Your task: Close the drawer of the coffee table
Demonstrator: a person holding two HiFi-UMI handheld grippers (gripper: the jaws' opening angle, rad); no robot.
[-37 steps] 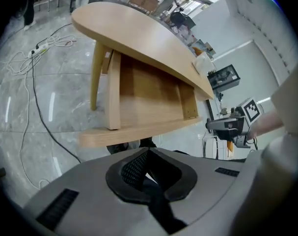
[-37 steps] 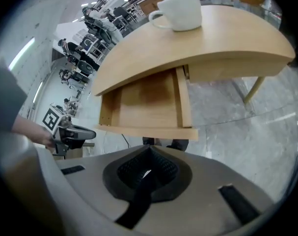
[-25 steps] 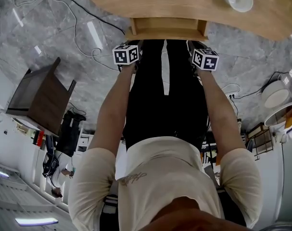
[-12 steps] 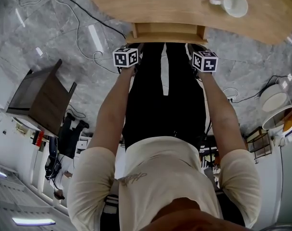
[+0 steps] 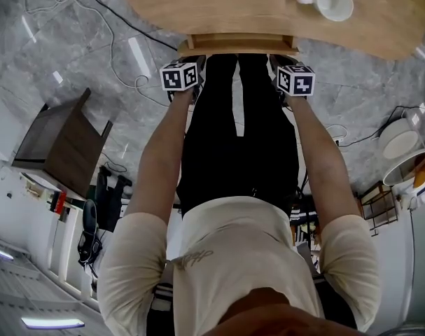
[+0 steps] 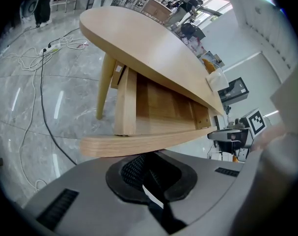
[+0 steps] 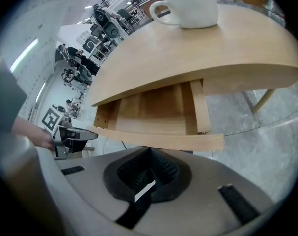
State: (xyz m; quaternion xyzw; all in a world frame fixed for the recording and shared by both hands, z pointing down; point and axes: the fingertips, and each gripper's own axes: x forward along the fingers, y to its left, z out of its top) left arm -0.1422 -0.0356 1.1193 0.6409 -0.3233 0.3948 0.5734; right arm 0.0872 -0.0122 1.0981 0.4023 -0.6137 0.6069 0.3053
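Jaws pinched together and empty, the left hand-held gripper [image 6: 149, 163] and right hand-held gripper [image 7: 149, 159] sit at the front panel of the drawer [image 5: 240, 45]; it juts partly out beneath the wooden counter [image 5: 219, 5]; a white cup [image 5: 335, 1] stands on top.

A white cup [image 5: 335, 1] is sitting on the oval wooden surface [image 5: 219, 5], which is standing on a grey marble floor [image 5: 93, 61] where a cable [image 6: 41, 92] is lying.

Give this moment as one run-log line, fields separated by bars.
drawer: partly open | left gripper: shut, at drawer front | right gripper: shut, at drawer front
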